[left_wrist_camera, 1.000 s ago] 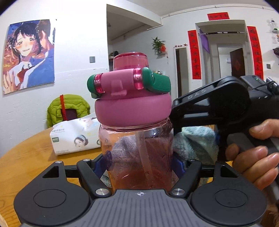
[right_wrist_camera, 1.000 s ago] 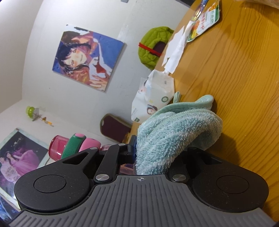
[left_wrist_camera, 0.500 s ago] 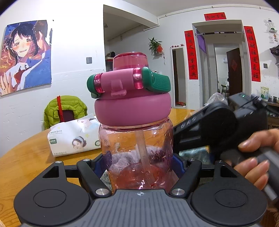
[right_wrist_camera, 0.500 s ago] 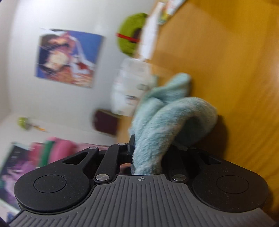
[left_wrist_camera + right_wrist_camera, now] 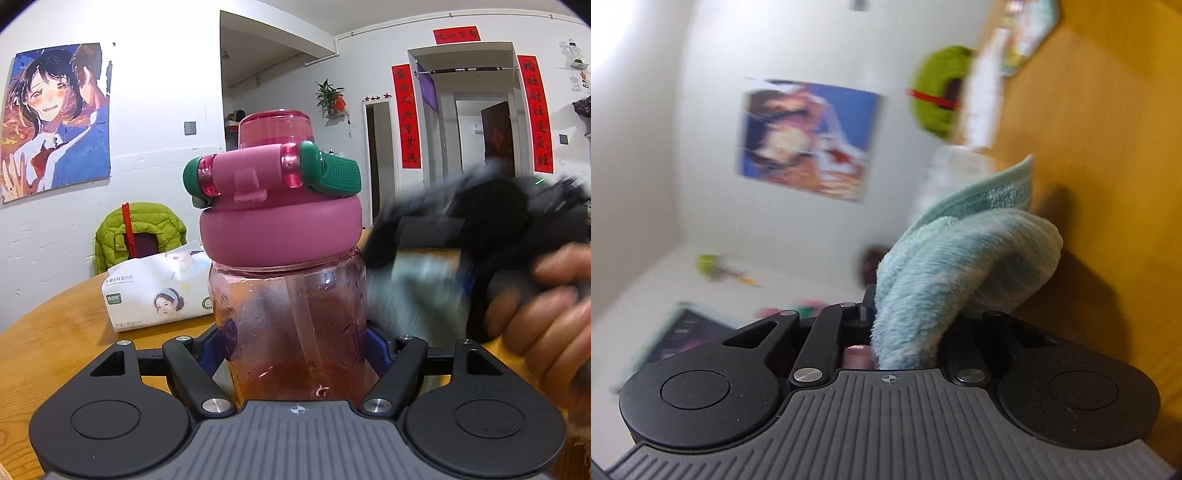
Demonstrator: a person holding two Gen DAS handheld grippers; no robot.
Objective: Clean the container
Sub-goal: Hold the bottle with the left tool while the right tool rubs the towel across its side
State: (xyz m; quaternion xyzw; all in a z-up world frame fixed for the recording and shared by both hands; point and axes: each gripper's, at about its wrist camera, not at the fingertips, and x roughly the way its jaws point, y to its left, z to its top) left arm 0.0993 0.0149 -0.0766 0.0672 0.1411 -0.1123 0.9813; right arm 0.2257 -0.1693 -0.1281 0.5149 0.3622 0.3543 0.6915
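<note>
A pink see-through water bottle [image 5: 291, 317] with a pink lid [image 5: 280, 229] and green handle stands upright between my left gripper's [image 5: 295, 350] fingers, which are shut on its body. My right gripper [image 5: 916, 325] is shut on a folded light-blue fluffy cloth [image 5: 964, 273]. In the left wrist view the right gripper and its cloth [image 5: 417, 295] are blurred, just right of the bottle's side, held by a hand [image 5: 554, 310].
A round wooden table [image 5: 44, 339] lies under the bottle. A white tissue pack [image 5: 155, 291] sits at its back left. A green jacket [image 5: 136, 232] hangs on a chair behind. Papers and a packet [image 5: 1027, 40] lie farther on the table.
The right gripper with the cloth has slid from behind the bottle to its right side and rotated, moving fast. The bottle and left gripper have stayed still.
</note>
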